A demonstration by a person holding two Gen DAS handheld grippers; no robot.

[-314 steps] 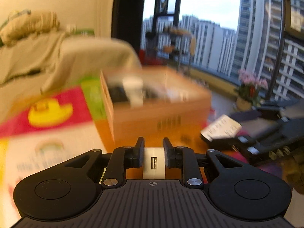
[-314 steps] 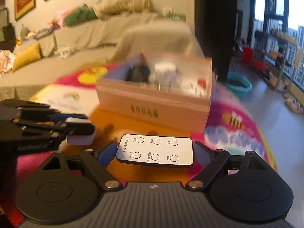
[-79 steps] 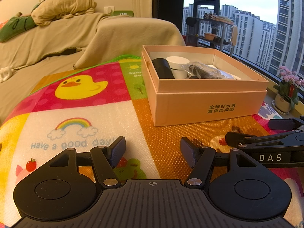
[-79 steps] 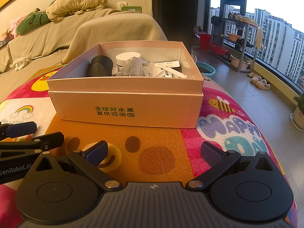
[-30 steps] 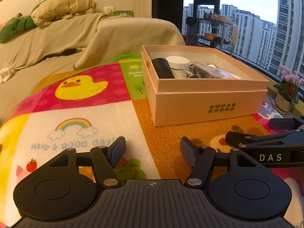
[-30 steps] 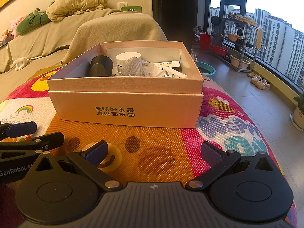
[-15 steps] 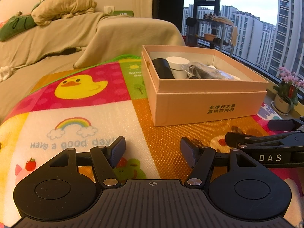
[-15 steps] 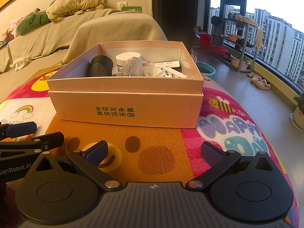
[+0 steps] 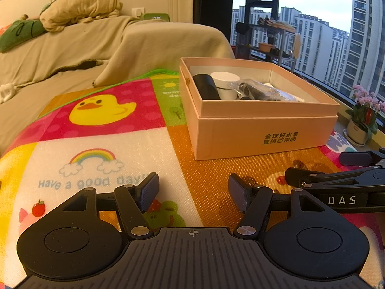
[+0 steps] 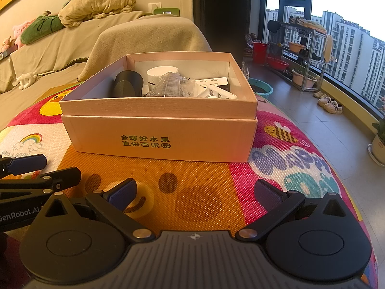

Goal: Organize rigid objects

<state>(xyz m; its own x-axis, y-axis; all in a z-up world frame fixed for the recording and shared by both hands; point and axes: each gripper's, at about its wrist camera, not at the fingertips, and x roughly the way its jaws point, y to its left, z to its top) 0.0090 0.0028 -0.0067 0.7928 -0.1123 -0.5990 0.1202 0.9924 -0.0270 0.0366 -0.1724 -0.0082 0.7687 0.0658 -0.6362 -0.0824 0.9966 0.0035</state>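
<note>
A pink cardboard box (image 9: 264, 130) (image 10: 158, 132) with green print stands open on the colourful play mat. Inside it lie a black cylinder (image 10: 127, 84), a white round jar (image 10: 161, 73), a clear plastic bag (image 10: 173, 84) with dark items, and white remotes (image 10: 211, 89). My left gripper (image 9: 193, 192) rests open over the mat, short of the box, with nothing between its fingers. My right gripper (image 10: 195, 192) is also open and empty, facing the box's front wall. Each gripper shows at the edge of the other's view.
The play mat (image 9: 101, 130) covers a low surface beside a sofa (image 9: 96, 45) draped in beige cloth. To the right are a tiled floor, a green basin (image 10: 261, 88), a rack (image 10: 300, 55) by the window, slippers and a potted plant (image 9: 363, 115).
</note>
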